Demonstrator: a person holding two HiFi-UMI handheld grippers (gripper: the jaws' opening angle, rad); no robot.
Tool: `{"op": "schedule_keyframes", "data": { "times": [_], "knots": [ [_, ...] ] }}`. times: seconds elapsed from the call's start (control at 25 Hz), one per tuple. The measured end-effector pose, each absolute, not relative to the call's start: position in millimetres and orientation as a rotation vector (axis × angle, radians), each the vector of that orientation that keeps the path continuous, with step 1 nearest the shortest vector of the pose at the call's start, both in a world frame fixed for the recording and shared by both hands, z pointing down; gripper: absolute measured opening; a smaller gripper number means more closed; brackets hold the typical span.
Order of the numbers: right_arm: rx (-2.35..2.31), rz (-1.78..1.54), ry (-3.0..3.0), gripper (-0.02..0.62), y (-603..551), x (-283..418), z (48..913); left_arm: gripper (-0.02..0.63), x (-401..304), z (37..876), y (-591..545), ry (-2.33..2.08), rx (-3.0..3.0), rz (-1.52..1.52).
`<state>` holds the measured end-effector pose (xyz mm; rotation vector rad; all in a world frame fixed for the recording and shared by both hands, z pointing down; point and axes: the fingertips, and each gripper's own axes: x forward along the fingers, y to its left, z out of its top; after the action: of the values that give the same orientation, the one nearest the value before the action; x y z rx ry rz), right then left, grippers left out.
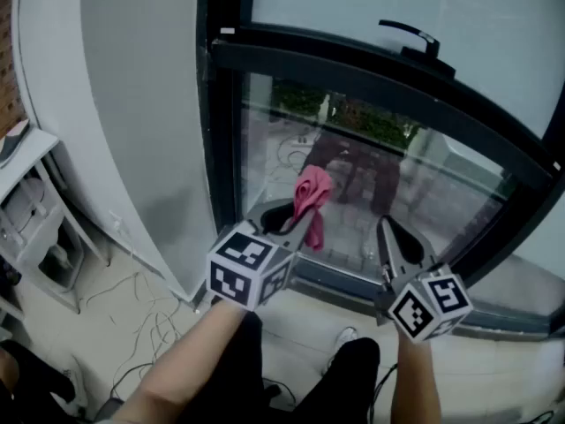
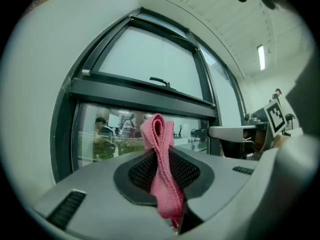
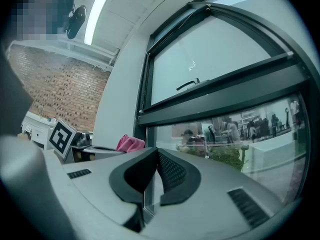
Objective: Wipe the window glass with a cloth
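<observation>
Closest to the camera, the person's forearms are reaching forward, each ending in a marker cube (image 1: 247, 268). The left gripper (image 1: 305, 215) is clenching the pink cloth (image 1: 312, 193) between its jaws; the cloth is running down between the mesh pads and looping up past the tips. It is hanging before the lower window glass (image 1: 424, 188), near that pane's left edge; contact with the glass cannot be judged. The right gripper (image 1: 387, 226) is pointing at the same pane just beside it, its jaws closed together on nothing.
</observation>
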<state>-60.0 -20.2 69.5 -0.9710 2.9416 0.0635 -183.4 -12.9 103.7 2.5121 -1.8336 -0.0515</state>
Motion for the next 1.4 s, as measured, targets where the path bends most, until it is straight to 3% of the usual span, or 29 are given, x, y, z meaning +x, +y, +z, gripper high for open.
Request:
{"op": "schedule_keyframes", "data": {
  "times": [0.6, 1.4],
  "knots": [
    [-0.733, 0.106, 2.967, 0.008, -48, -140, 43, 0.075, -286, 57, -44, -2.156, 2.355, -0.089],
    [-0.501, 0.016, 3.061, 0.008, -101, -231, 73, 0.075, -435, 38, -157, -2.481, 2.048, -0.011]
  ]
}}
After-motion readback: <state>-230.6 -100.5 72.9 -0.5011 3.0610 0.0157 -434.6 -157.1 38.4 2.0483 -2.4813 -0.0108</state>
